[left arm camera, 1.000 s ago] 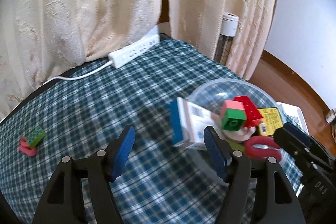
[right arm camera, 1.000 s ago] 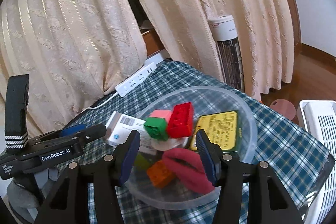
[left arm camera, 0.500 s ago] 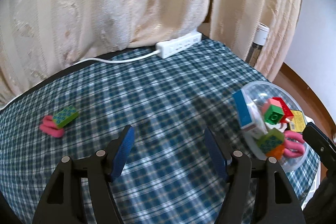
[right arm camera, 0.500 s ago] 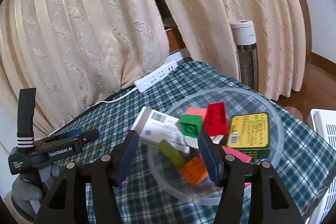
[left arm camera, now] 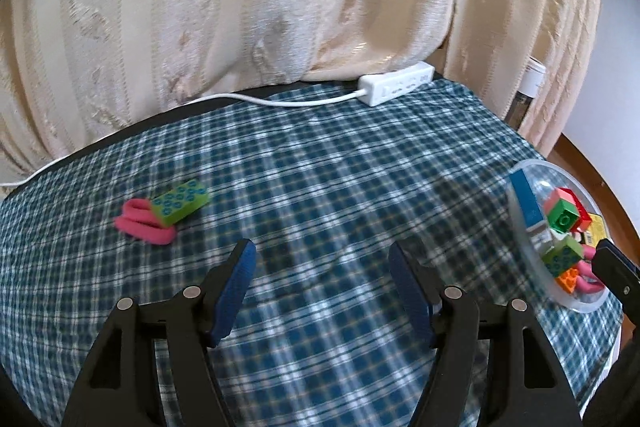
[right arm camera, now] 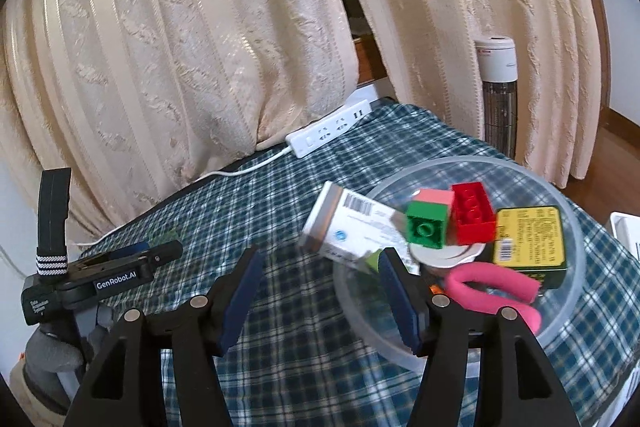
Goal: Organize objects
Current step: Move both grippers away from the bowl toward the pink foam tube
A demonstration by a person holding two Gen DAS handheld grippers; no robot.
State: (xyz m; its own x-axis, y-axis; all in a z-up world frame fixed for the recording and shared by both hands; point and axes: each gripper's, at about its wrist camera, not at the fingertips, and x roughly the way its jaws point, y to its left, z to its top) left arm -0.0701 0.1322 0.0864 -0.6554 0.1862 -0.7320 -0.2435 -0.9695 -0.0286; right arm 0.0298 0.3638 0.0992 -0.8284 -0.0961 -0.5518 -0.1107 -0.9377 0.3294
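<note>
tablecloth (left arm camera: 320, 187): teal-white plaid | curtain (left arm camera: 240, 7): cream | power strip (left arm camera: 396, 89): white

Left gripper (left arm camera: 322, 269) swung away from bowl (left arm camera: 532, 263) toward green block (left arm camera: 180, 202), right gripper (right arm camera: 318, 273) jaws widened, empty.

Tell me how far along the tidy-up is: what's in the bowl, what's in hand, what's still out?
Done: the clear bowl already holds the red brick, green cube, yellow tin, a pink loop and the leaning white box. In hand: nothing; left gripper and right gripper are open and empty, the right one's jaws just widened. Left: the green patterned block resting on a pink band on the cloth.
</note>
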